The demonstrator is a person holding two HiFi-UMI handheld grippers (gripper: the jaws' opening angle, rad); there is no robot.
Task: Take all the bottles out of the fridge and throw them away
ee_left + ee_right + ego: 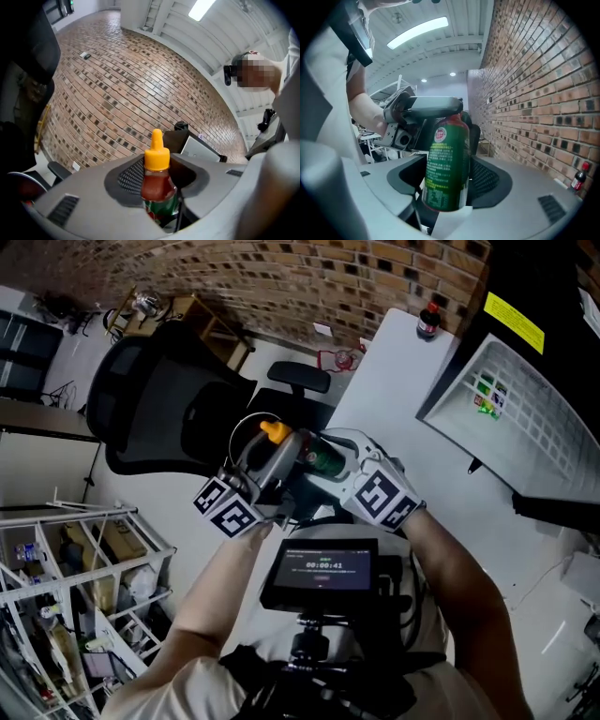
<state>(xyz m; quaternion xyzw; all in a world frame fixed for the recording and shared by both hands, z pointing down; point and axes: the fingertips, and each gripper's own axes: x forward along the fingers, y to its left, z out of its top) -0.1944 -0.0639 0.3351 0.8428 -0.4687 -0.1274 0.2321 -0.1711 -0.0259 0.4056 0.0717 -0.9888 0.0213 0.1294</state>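
A sauce bottle point(314, 457) with an orange cap, red contents and a green label lies level between my two grippers, over a black office chair. My left gripper point(279, 454) is shut on its neck end; in the left gripper view the bottle point(158, 187) stands up between the pads of the left gripper point(157, 206). My right gripper point(336, 454) stands open around the labelled body. In the right gripper view the bottle point(446, 164) sits inside the right gripper point(450, 187), with a dark gap on its left side, and the left gripper point(422, 112) clamps its far end.
The black office chair point(178, 409) is ahead on the left. A white table point(394, 390) carries a small dark bottle point(427, 322). An open fridge with a white wire shelf point(525, 418) is at the right. A metal rack point(75, 596) stands at the lower left. A brick wall runs behind.
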